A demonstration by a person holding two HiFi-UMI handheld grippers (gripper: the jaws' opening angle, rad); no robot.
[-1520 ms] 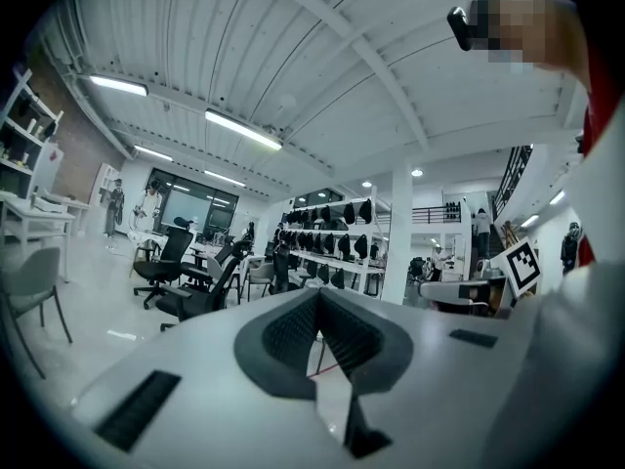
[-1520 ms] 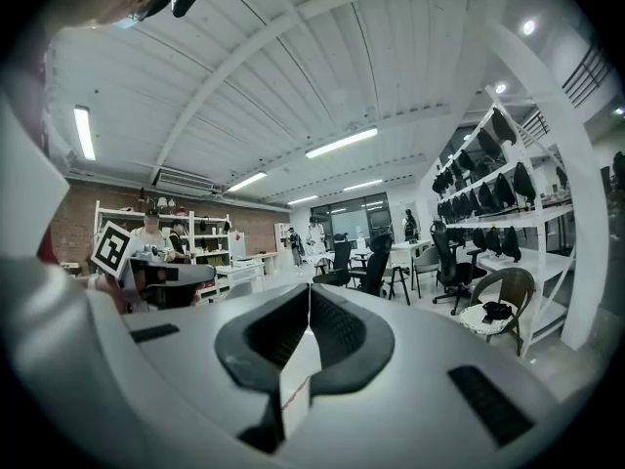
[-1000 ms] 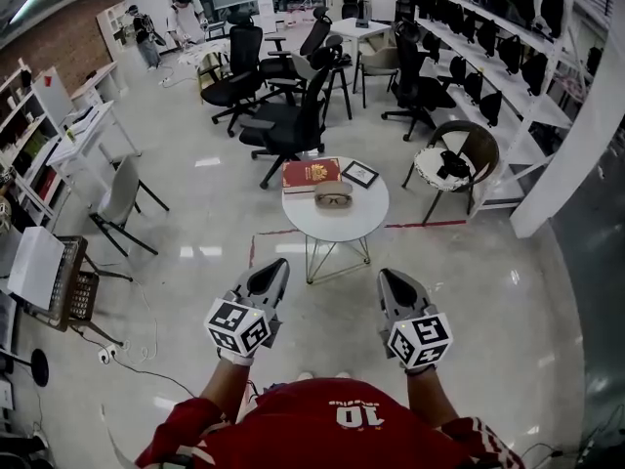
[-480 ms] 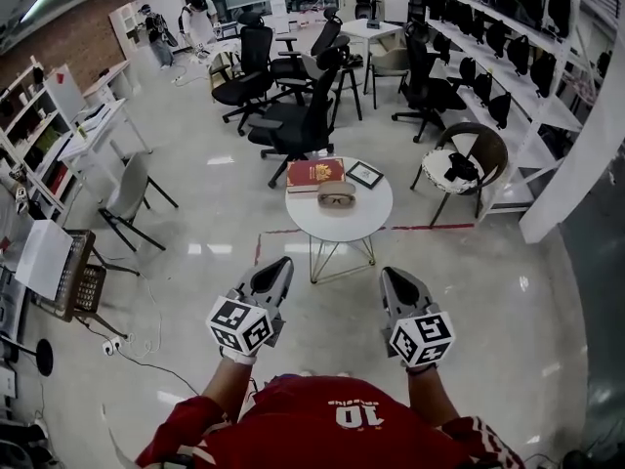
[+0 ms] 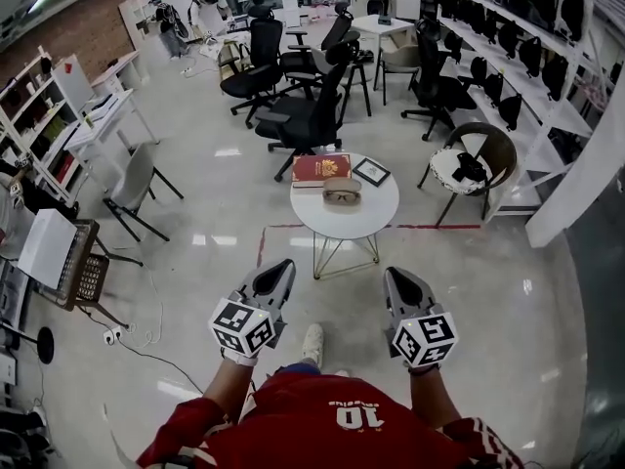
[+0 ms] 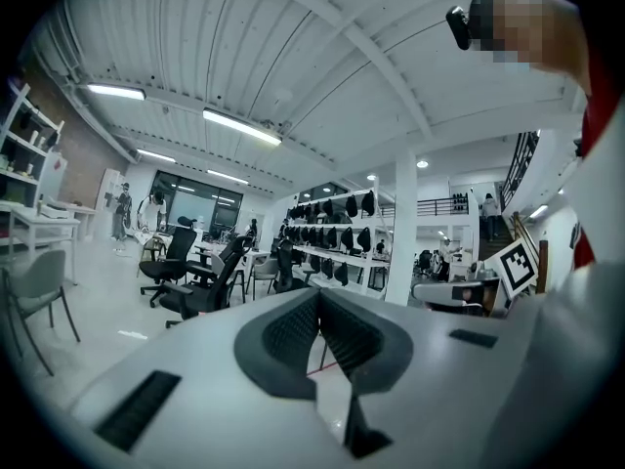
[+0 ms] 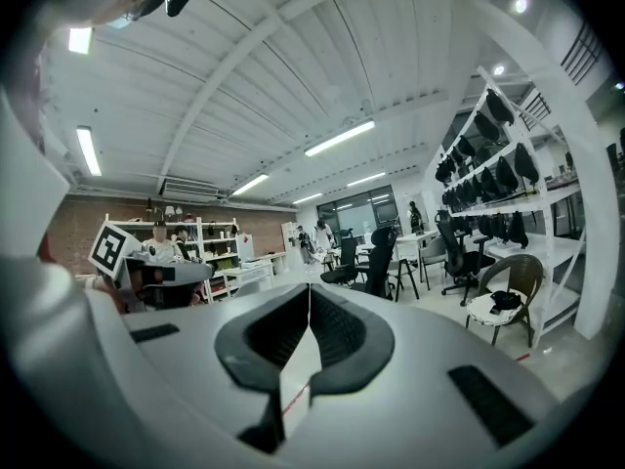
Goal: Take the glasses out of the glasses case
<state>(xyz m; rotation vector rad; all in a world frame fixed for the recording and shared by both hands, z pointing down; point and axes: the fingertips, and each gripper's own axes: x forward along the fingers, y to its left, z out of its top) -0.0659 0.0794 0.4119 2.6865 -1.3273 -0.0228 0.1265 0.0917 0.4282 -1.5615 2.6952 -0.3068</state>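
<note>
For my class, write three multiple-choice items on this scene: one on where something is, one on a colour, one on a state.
1. Where does the glasses case lie? A on the round table; B on a chair; C on the floor.
2. What colour is the book near it? A blue; B red; C green.
3. How do the jaws of the left gripper and right gripper stand? A shut, empty; B wide open; C clamped on glasses.
Answers: 1 A, it rests on the white tabletop; 2 B, its cover is red; 3 A, each gripper view shows them meeting with nothing between.
</note>
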